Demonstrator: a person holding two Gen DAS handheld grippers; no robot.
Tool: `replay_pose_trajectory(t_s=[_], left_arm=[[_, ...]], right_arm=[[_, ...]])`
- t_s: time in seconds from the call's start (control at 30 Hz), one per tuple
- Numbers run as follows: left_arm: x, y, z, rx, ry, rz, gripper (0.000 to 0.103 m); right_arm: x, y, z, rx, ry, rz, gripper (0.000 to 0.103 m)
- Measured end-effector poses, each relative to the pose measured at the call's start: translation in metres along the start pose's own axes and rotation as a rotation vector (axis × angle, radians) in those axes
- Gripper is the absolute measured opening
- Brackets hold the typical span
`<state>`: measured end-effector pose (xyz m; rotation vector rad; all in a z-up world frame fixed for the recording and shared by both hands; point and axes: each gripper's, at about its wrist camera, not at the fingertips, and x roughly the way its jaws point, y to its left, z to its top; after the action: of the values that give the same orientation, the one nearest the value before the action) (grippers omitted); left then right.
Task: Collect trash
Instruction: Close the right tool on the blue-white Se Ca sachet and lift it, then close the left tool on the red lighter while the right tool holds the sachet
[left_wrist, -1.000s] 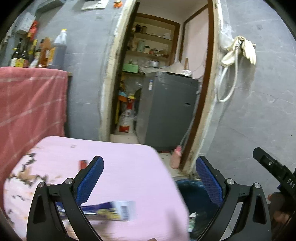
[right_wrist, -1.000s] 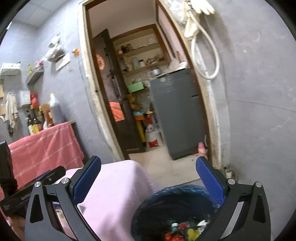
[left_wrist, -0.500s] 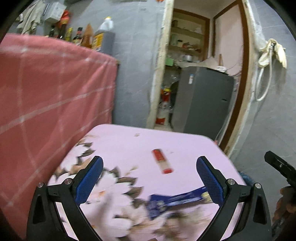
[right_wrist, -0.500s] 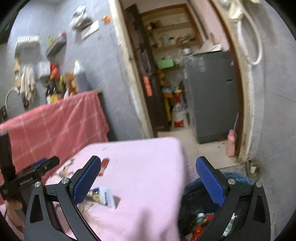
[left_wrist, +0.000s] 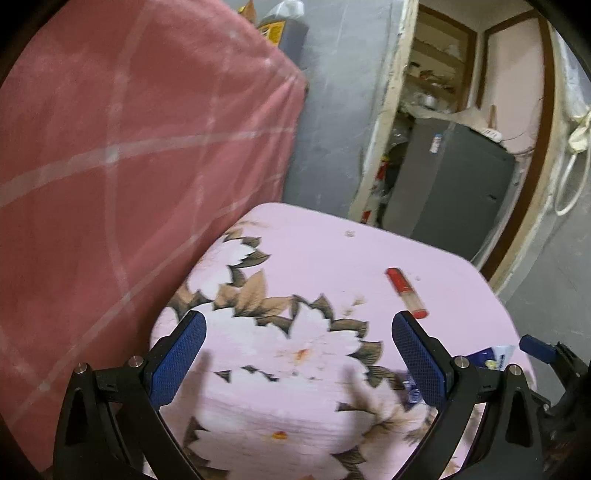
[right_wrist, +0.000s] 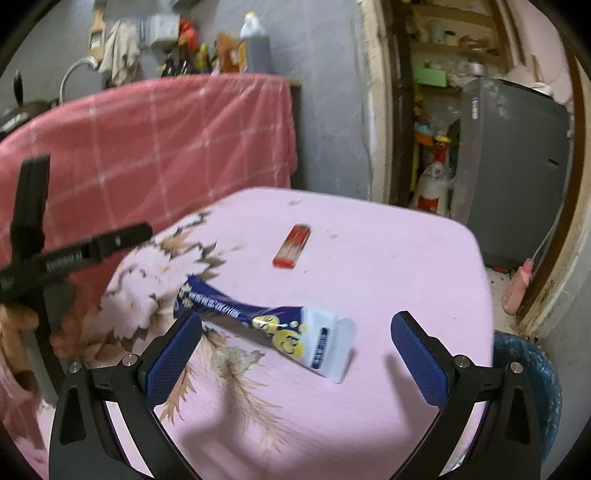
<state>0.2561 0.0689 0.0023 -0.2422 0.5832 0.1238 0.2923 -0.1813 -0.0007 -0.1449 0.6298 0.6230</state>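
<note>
A blue and white snack wrapper (right_wrist: 266, 325) lies on the pink flowered tablecloth (right_wrist: 388, 266); my right gripper (right_wrist: 295, 354) hovers open just above it, the wrapper between its fingers. A small red packet (right_wrist: 292, 246) lies farther back on the cloth. In the left wrist view the red packet (left_wrist: 405, 292) sits ahead to the right, and a corner of the wrapper (left_wrist: 491, 360) peeks out behind the right finger. My left gripper (left_wrist: 299, 362) is open over the flower print, holding nothing. The blue-lined trash bin (right_wrist: 535, 387) stands on the floor at the table's right edge.
A pink checked cloth (right_wrist: 166, 140) covers a counter behind the table, with bottles (right_wrist: 255, 44) on top. A doorway leads to a storeroom with a grey appliance (right_wrist: 517, 158) and shelves. A pink bottle (right_wrist: 517, 291) stands on the floor by the doorframe.
Both grippers have swung left from the bin toward the table. The right one now sits over the wrapper; the left one has moved lower over the flower print. Both stayed open.
</note>
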Motion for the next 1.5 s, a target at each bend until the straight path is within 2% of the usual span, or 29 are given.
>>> replay_pose_trajectory(t_s=[0.27,0.33,0.4,0.5,0.67,0.87,1.1,1.4,1.5], left_arm=[[0.005,0.009,0.001,-0.018,0.049,0.014,0.099],[0.007,0.008,0.002,-0.016,0.055,0.014,0.099],[0.009,0.007,0.003,-0.013,0.059,0.014,0.099],[0.011,0.004,0.004,-0.006,0.063,0.012,0.099],[0.016,0.001,0.006,-0.005,0.072,0.008,0.099],[0.027,-0.009,0.011,-0.008,0.088,-0.013,0.098],[0.041,-0.034,0.012,0.033,0.125,-0.035,0.098],[0.063,-0.066,0.017,0.08,0.184,-0.049,0.098],[0.072,-0.077,0.019,0.093,0.204,-0.062,0.098]], right_arm=[[0.034,0.018,0.007,-0.113,0.086,-0.027,0.103],[0.041,0.017,0.008,-0.109,0.108,-0.027,0.1],[0.046,0.014,0.007,-0.087,0.13,-0.029,0.084],[0.05,0.006,0.005,-0.044,0.145,-0.032,0.069],[0.043,-0.007,0.003,0.02,0.13,-0.02,0.055],[0.03,-0.031,-0.002,0.103,0.108,-0.061,0.055],[0.016,-0.071,-0.008,0.222,0.088,-0.162,0.055],[0.024,-0.098,0.002,0.318,0.079,-0.241,0.055],[0.029,-0.106,0.006,0.34,0.073,-0.237,0.055]])
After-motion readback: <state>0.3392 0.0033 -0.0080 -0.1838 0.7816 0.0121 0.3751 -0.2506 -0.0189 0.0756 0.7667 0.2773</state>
